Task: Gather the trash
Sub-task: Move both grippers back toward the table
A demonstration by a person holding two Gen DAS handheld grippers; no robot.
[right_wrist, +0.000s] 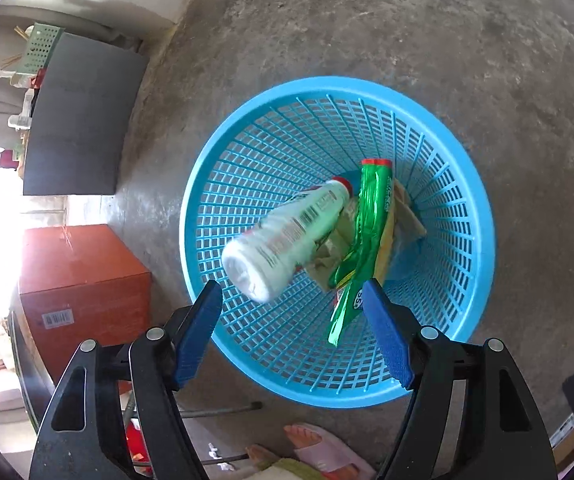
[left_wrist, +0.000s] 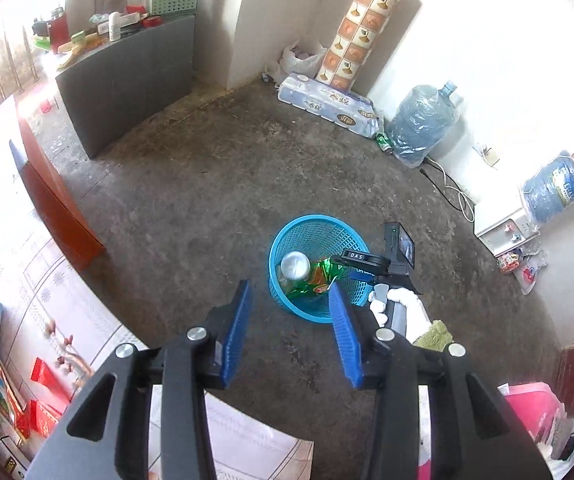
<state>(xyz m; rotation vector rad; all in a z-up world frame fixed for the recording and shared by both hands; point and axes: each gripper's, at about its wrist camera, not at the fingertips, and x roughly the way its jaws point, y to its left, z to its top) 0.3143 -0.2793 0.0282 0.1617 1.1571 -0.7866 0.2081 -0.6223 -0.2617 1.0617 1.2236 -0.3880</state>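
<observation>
Basket (right_wrist: 483, 208), blue mesh, stood on concrete floor (left_wrist: 207, 184); white bottle (right_wrist: 283, 236) and green wrapper (right_wrist: 367, 224) already lay inside, bottle blurred, apparently mid-drop. Right tongs (right_wrist: 291, 316) hung over rim, blades apart, nothing between them. Left tongs (left_wrist: 289, 308) sat higher and farther off, blades also apart and empty. Judged: release step nearly done. Best practice was keeping blades wide, lifting straight off basket without snagging wrapper's upper end near right blade, then seeking next litter.

Both wrist views look steeply down, sharing the basket (left_wrist: 314, 225); right nearer
</observation>
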